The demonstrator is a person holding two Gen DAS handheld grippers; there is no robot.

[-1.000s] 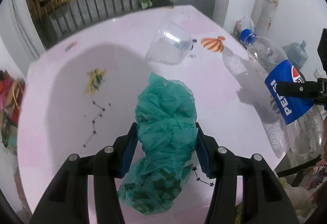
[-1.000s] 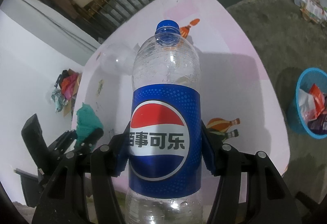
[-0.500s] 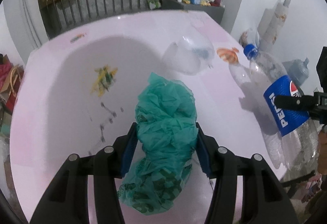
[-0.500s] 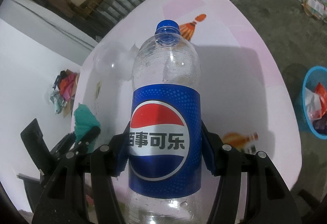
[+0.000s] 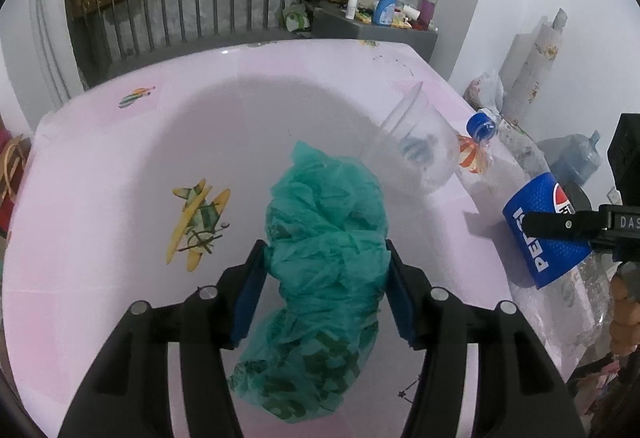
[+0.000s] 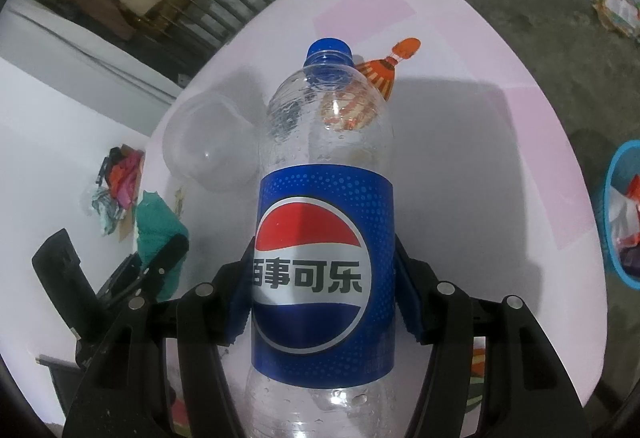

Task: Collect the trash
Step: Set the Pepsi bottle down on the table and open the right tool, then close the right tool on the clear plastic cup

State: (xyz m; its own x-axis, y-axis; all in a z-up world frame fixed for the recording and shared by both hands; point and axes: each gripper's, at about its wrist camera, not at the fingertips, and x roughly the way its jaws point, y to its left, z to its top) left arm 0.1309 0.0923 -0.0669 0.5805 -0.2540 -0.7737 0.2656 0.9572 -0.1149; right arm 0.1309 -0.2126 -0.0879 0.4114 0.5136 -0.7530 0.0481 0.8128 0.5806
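Note:
A crumpled green plastic bag (image 5: 328, 238) hangs above the pink table (image 5: 100, 198) between the blue pads of my left gripper (image 5: 326, 278). The jaws are opening, and the pads still touch the bag's sides. An empty Pepsi bottle (image 6: 324, 258) with a blue cap stands upright in my right gripper (image 6: 324, 278), which is shut on its blue label. The bottle (image 5: 544, 230) also shows at the right of the left wrist view. A clear plastic cup (image 5: 416, 150) lies on its side on the table, beyond the bag and left of the bottle.
On the floor past the table's right edge stands a blue basket (image 6: 624, 222) holding wrappers. A metal railing (image 5: 180, 18) and a cluttered grey cabinet (image 5: 372, 30) stand behind the table. Rolled material and a water jug (image 5: 572, 162) are by the right wall.
Both grippers have travelled across the table with the bag and the bottle still in them. The clear cup now appears closer to both. The basket has slid to the right edge.

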